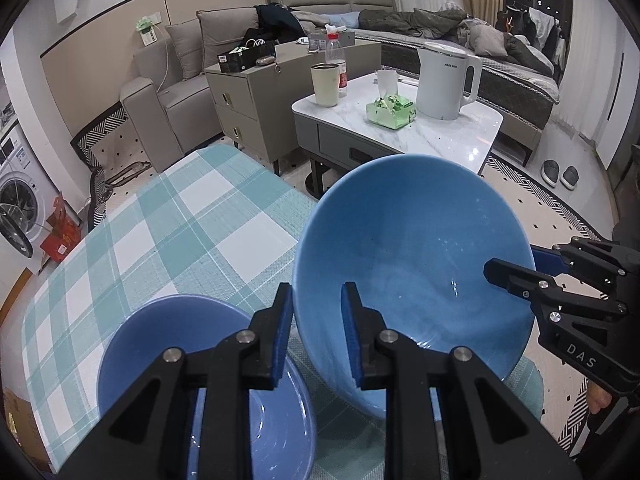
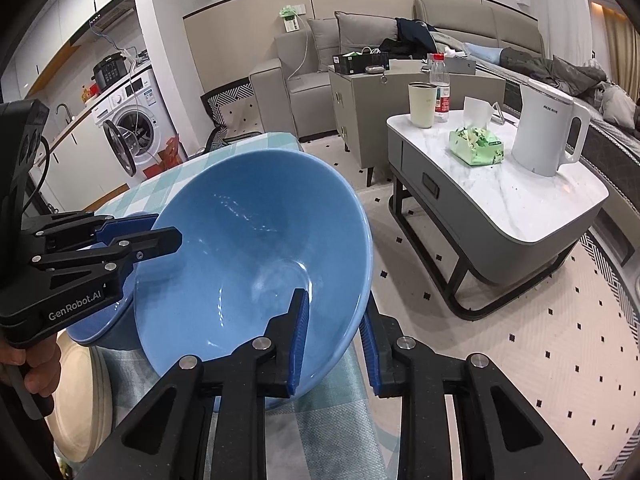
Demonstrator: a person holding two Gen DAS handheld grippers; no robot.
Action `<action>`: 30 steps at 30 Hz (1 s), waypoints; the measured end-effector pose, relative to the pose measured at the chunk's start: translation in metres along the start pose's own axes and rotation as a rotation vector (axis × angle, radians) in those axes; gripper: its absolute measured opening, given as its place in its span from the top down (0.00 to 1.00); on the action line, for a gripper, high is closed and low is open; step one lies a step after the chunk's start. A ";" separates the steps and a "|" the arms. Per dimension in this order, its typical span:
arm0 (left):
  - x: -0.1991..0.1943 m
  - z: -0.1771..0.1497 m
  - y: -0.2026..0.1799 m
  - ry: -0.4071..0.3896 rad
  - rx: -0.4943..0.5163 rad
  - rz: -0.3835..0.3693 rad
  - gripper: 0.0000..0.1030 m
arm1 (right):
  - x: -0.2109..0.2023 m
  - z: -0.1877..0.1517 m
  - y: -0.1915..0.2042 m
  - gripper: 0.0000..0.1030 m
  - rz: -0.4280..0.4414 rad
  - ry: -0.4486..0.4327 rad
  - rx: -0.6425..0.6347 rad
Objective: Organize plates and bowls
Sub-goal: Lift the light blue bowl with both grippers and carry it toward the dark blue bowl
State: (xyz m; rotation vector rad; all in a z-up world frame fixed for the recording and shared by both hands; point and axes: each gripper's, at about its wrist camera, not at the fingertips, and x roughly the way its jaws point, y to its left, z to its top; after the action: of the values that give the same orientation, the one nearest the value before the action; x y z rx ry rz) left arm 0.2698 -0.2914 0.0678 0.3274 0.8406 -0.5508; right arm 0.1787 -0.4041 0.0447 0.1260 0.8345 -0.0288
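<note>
The large blue bowl (image 1: 412, 256) is tilted above the checked tablecloth (image 1: 168, 232), held by both grippers. The left gripper (image 1: 316, 336) pinches its rim on one side, one pad inside and one outside. The right gripper (image 2: 336, 344) pinches the opposite rim in the same way. A smaller blue bowl (image 1: 192, 364) sits on the cloth just beside it.

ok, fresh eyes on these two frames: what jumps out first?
The big light-blue bowl, tilted in mid-frame and pinched at opposite sides of its rim by the left gripper and the right gripper. Next, a darker blue bowl sits on the checked tablecloth at lower left of the left wrist view. Behind, the white kettle stands on the marble coffee table.
</note>
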 end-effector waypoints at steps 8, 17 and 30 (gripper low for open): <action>-0.012 0.001 0.003 -0.037 -0.008 -0.006 0.78 | -0.009 0.003 0.001 0.76 0.005 -0.037 0.003; -0.023 0.001 0.002 -0.073 -0.014 -0.014 0.78 | -0.028 0.006 0.004 0.76 -0.011 -0.094 0.010; -0.042 0.002 0.011 -0.122 -0.048 -0.009 0.78 | -0.043 0.013 0.017 0.76 -0.018 -0.140 -0.006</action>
State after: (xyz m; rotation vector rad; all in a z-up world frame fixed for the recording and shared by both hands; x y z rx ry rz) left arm 0.2547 -0.2692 0.1023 0.2438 0.7370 -0.5526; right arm 0.1608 -0.3900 0.0872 0.1100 0.6957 -0.0512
